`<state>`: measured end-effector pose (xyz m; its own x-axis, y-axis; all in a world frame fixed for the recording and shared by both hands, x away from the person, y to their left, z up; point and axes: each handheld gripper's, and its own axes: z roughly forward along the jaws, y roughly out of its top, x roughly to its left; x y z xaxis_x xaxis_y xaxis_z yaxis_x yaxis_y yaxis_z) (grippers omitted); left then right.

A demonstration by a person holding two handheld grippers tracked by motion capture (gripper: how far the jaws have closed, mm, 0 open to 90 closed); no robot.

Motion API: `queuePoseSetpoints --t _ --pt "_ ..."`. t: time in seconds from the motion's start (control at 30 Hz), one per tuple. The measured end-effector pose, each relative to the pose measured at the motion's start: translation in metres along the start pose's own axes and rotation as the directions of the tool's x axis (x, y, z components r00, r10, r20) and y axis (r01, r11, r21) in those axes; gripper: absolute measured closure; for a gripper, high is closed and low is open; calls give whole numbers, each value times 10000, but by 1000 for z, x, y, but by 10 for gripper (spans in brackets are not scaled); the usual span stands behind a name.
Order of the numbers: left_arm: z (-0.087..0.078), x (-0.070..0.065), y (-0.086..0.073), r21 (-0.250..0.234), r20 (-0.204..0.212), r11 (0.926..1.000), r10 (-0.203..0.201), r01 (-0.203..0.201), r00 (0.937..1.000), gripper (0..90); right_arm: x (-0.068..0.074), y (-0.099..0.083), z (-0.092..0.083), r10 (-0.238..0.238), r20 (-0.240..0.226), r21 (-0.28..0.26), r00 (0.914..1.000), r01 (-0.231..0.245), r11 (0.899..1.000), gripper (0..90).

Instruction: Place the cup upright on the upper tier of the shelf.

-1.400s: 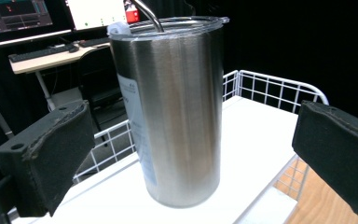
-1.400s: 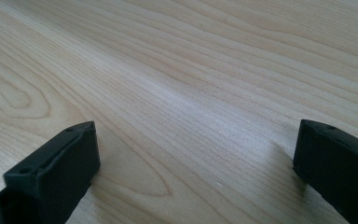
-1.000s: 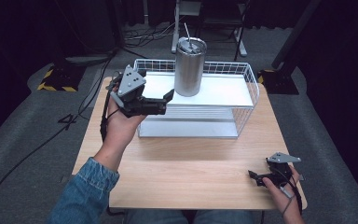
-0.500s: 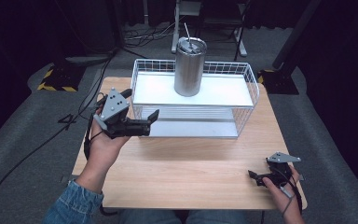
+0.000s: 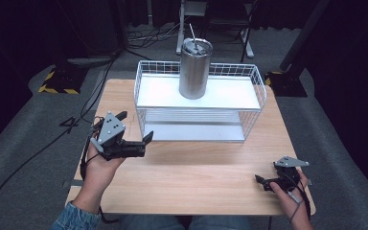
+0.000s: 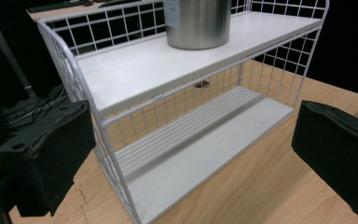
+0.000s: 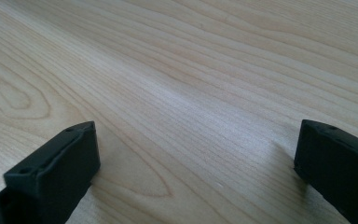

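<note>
left hand [image 5: 98, 165] comes in from the bottom left of the high view, denim cuff at the forearm, palm up under the left gripper [image 5: 135, 128]. gripper held above the table, jaws pointing right and slightly away, spread wide; left gripper view confirms both black pads far apart with nothing between them. right hand [image 5: 290, 196] low at the near right corner, holding the right gripper [image 5: 260, 180] close to the table surface, pointing left. right gripper view: jaws wide apart, empty, just over the wood.
</note>
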<state>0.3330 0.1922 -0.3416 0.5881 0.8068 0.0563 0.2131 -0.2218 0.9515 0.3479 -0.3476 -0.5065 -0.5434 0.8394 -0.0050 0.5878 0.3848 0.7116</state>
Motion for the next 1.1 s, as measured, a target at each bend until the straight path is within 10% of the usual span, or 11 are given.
queuePoseSetpoints --t 0.7,0.93,1.1 --pt "-1 5 -82 1522 -236 9882 -146 181 9996 6 0 0 0 -10 -11 -10 10000 10 10000 2" --pt "6 7 -112 2481 -89 9679 -395 405 9992 20 0 0 0 3 -2 0 10000 -3 10000 2" --pt "15 13 -130 3359 -31 9375 -951 906 9955 21 0 0 0 2 -2 -4 10000 -2 10000 2"
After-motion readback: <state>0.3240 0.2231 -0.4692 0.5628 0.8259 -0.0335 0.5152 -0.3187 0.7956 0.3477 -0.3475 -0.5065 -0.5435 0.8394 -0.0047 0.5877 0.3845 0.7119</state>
